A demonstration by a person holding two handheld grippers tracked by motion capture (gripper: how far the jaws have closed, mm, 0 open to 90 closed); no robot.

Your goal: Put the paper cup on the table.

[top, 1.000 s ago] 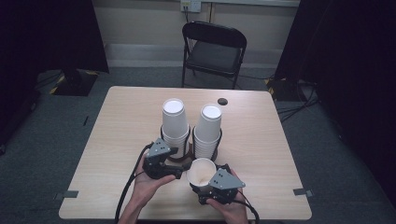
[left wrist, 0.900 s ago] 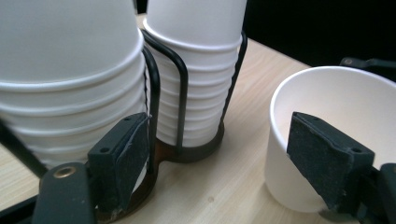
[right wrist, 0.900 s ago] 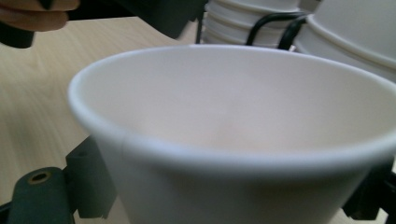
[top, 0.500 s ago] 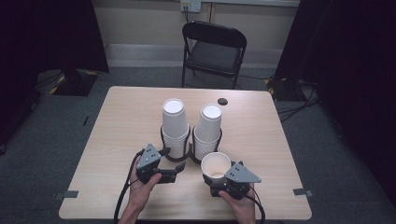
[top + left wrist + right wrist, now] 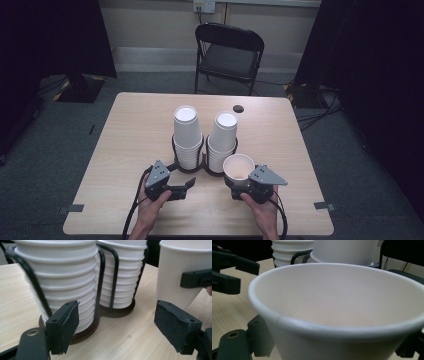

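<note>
My left tool [image 5: 189,184] sits low with its jaws spread wide and bare; my right tool [image 5: 239,183] is clamped, both forearms reaching in side by side.

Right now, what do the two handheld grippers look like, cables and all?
Both the left gripper and right gripper are black with two jaws and a grey three-cornered plate on top. The left gripper's pads look dark and felt-like. Black cables trail back past bare forearms.
</note>
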